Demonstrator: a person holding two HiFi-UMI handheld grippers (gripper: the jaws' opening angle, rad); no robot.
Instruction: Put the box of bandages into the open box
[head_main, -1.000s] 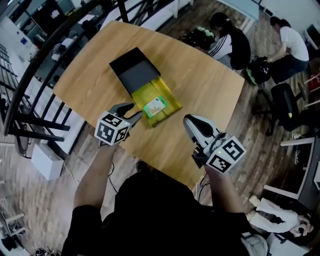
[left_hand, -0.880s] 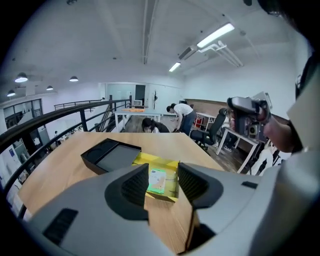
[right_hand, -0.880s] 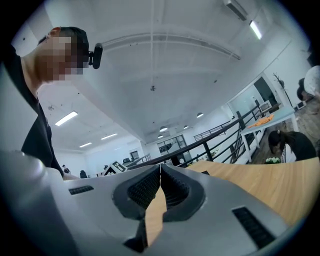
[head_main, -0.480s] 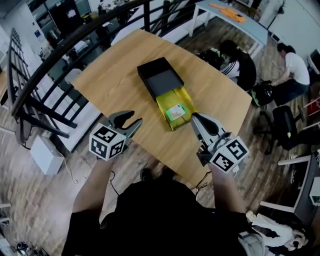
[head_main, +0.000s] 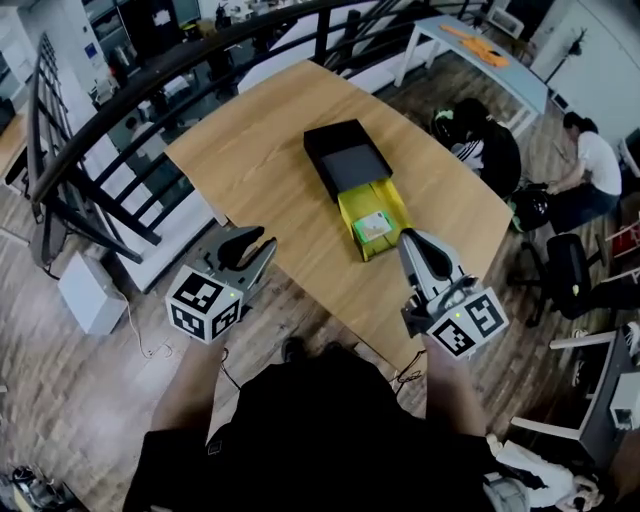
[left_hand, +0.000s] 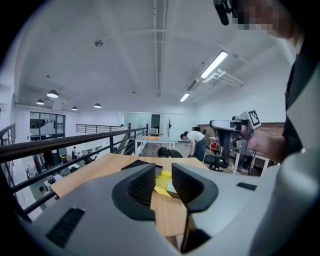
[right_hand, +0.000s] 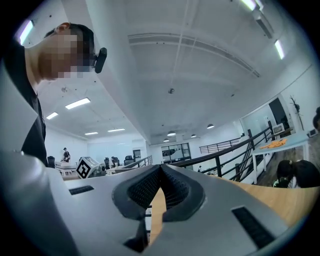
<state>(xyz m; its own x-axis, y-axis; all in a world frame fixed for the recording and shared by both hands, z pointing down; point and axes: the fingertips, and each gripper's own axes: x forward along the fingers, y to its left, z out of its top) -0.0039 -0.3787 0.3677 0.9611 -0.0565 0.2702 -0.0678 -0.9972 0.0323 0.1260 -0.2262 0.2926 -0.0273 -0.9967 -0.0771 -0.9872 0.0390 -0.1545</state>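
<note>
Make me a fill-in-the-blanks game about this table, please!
The bandage box lies in the open box's ___ tray.
The right gripper's jaws are ___.
The left gripper's closing jaws have ___ between them.
The open box rests on a wooden ___.
Missing words: yellow, shut, nothing, table.
</note>
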